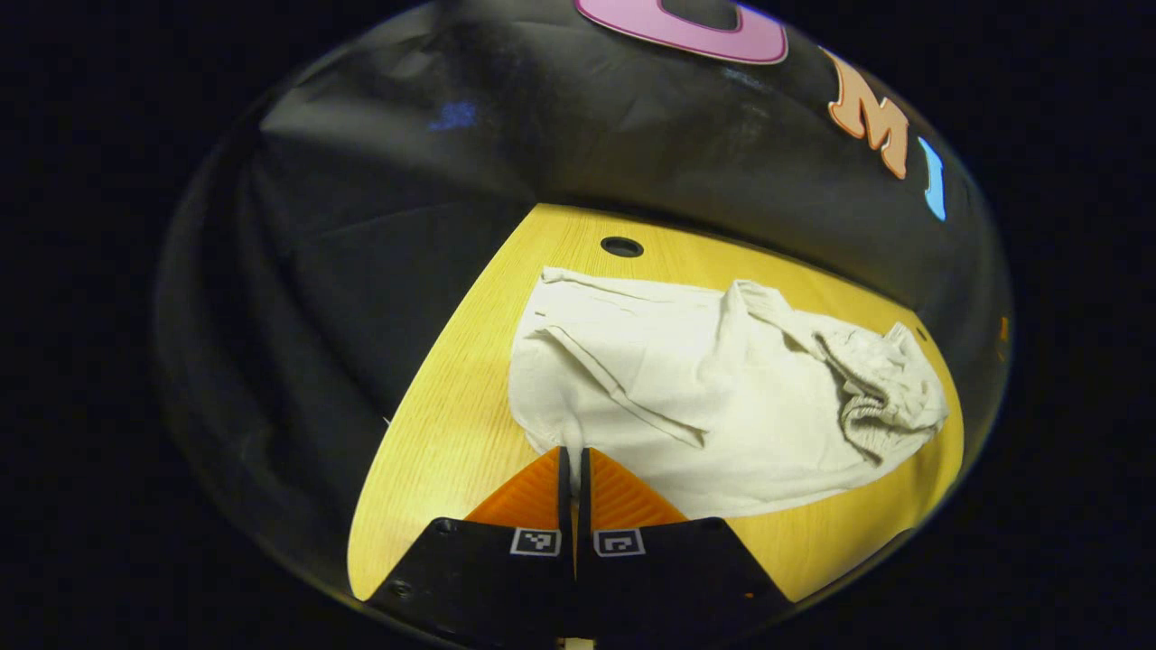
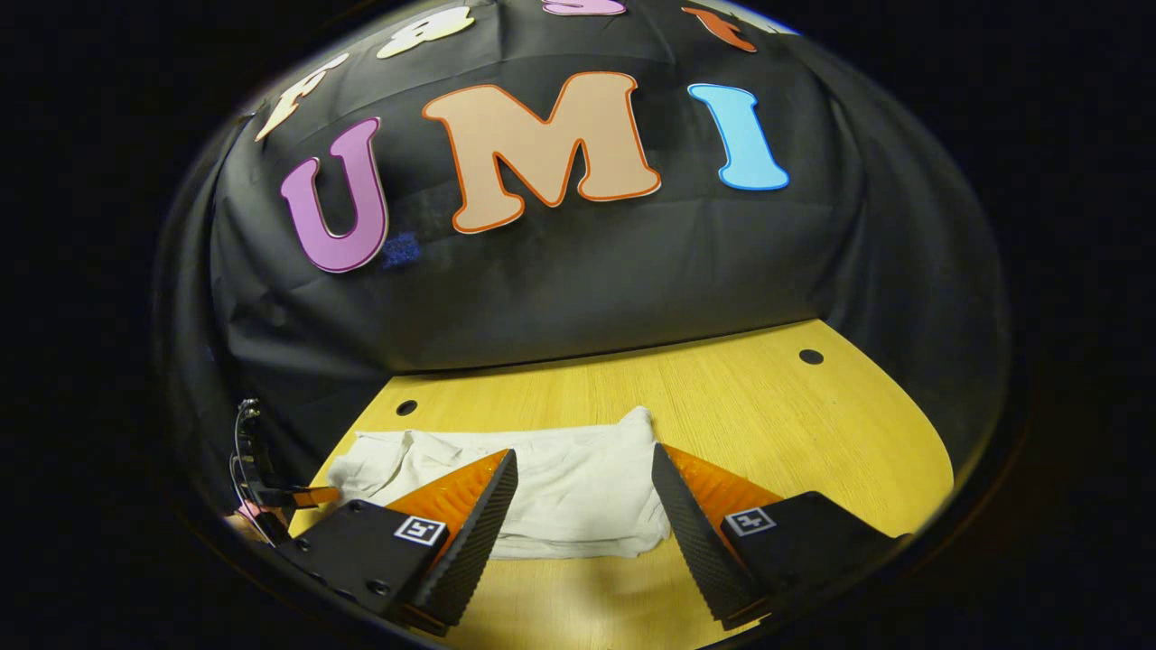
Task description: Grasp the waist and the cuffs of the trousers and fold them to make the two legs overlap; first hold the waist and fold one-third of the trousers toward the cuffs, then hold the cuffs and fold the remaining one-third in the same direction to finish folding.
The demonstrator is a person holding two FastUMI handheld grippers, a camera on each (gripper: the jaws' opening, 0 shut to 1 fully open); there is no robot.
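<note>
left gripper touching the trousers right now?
Touching. In the left gripper view the left gripper is closed on a pinch of the trousers' near edge, cloth rising between its fingers.

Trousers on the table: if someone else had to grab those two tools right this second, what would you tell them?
Left tool: shut on a pinch of cloth at the near edge of the white trousers.
Right tool: open, holding nothing, above the trousers at their end.
Trousers: lying in a rumpled heap on the wooden table, elastic waist bunched up at the far right in the left gripper view.
Done: one edge gripped. No neat fold is visible.
Left: get a right-tool grip, lay the legs over each other, then fold by thirds from the waist and from the cuffs.
</note>
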